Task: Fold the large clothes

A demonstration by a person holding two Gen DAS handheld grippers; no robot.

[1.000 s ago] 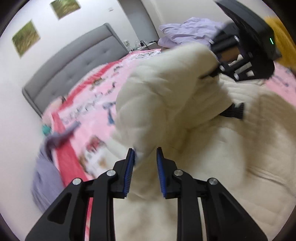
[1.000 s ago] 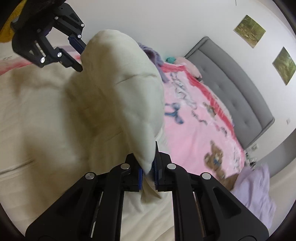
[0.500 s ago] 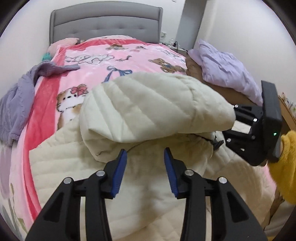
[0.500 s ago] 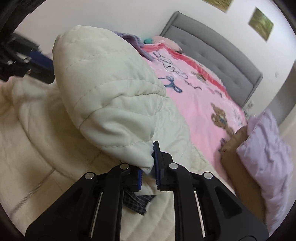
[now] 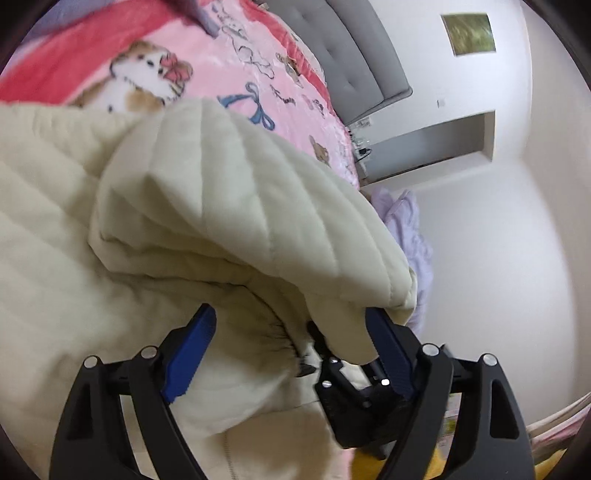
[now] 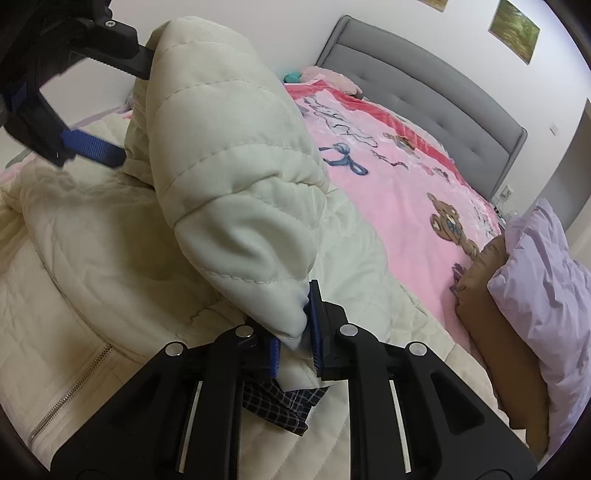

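Gripping the cream jacket's (image 6: 122,258) sleeve (image 6: 236,177) cuff in my right claw (image 6: 295,347), left claw (image 5: 291,354) opening around the sleeve, pink bed (image 6: 399,173) beneath.

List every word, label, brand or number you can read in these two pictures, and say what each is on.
None can be read.
The pink blanket shows dark cursive strokes near its bow and bear drawings, too blurred to tell as words.
The cream quilted jacket, both grippers and the two framed wall pictures show no readable label.
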